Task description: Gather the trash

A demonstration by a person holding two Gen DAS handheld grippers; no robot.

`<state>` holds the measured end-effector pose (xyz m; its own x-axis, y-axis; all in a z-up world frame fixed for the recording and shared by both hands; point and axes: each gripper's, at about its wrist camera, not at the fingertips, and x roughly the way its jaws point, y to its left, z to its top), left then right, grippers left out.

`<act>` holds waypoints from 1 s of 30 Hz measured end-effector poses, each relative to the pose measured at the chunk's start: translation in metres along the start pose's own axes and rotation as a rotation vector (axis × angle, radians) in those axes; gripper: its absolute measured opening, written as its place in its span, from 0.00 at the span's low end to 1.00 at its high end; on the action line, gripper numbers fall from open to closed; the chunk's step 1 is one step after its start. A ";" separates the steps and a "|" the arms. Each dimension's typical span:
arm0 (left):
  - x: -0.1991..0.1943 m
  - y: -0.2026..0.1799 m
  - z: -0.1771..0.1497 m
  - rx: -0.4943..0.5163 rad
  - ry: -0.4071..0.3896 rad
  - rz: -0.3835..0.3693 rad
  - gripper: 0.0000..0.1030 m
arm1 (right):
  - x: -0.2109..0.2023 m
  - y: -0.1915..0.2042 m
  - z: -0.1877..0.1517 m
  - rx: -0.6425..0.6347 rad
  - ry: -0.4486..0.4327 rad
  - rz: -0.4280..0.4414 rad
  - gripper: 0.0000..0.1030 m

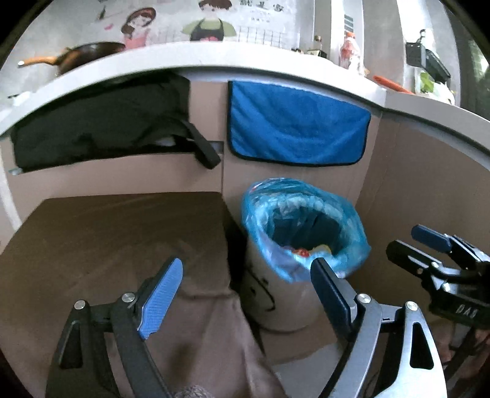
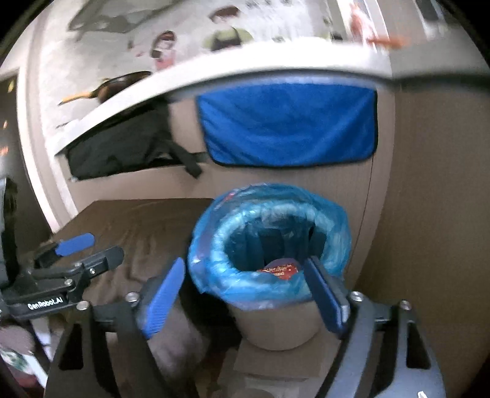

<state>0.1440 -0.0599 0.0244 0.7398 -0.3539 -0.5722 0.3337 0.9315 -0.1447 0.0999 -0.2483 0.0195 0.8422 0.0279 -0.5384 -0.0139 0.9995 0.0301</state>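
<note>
1. Readable writing was scarce: "GenRobot.AI" stood on the left tool [image 2: 88,248] as the right wrist view caught it, and letters like "DAS" on the right tool [image 1: 407,243] in the left wrist view; the characters on the cartoon poster [image 1: 202,21] were too blurred to read
2. A red packet [image 2: 280,271] with pale print lay at the bottom of the bin [image 2: 269,321]; its lettering could not be made out
3. The bin, pale-walled and lined with a blue bag [image 1: 303,226], stood on the floor just beside a brown-covered seat [image 1: 116,238]; a dark drawn mark on its wall was half hidden
4. Both tools were released, jaws spread wide with nothing between them, held apart from the bin's rim; no earlier view showed how they got there
5. The right wrist view was smeared by motion, so fine detail there was lost
6. Behind, a blue cloth [image 1: 294,128] hung from the pale worktop [image 1: 214,58] over a brown cabinet front, with a black bag [image 1: 101,122] in the opening to its left
7. A dark pan [image 1: 88,53] with an orange handle rested on the worktop
</note>
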 end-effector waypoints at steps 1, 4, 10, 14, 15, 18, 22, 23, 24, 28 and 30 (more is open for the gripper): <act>-0.010 0.000 -0.005 0.005 -0.008 0.007 0.83 | -0.007 0.006 -0.004 -0.009 -0.011 -0.011 0.77; -0.038 -0.001 -0.018 0.038 -0.055 0.045 0.83 | -0.027 0.019 -0.020 -0.005 -0.035 -0.010 0.77; -0.082 -0.004 -0.034 0.070 -0.156 0.185 0.83 | -0.049 0.033 -0.047 0.028 -0.044 -0.008 0.77; -0.093 0.001 -0.042 0.038 -0.148 0.205 0.83 | -0.060 0.041 -0.060 0.031 -0.050 -0.015 0.77; -0.092 0.003 -0.044 0.021 -0.130 0.218 0.83 | -0.061 0.042 -0.063 0.030 -0.048 -0.016 0.77; -0.090 0.002 -0.051 0.018 -0.088 0.233 0.83 | -0.063 0.043 -0.069 0.031 -0.042 -0.017 0.77; -0.098 -0.001 -0.052 0.025 -0.125 0.228 0.83 | -0.066 0.040 -0.074 0.044 -0.047 -0.024 0.77; -0.100 -0.003 -0.053 0.032 -0.139 0.222 0.83 | -0.067 0.040 -0.075 0.047 -0.047 -0.026 0.77; -0.101 -0.005 -0.053 0.039 -0.146 0.218 0.83 | -0.067 0.040 -0.075 0.048 -0.048 -0.028 0.77; -0.103 -0.008 -0.053 0.042 -0.155 0.217 0.83 | -0.067 0.039 -0.076 0.042 -0.049 -0.039 0.77; -0.104 -0.009 -0.053 0.041 -0.158 0.219 0.83 | -0.068 0.039 -0.076 0.044 -0.054 -0.041 0.77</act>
<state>0.0325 -0.0269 0.0425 0.8778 -0.1565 -0.4528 0.1771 0.9842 0.0032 0.0010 -0.2102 -0.0068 0.8695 -0.0154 -0.4936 0.0443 0.9979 0.0469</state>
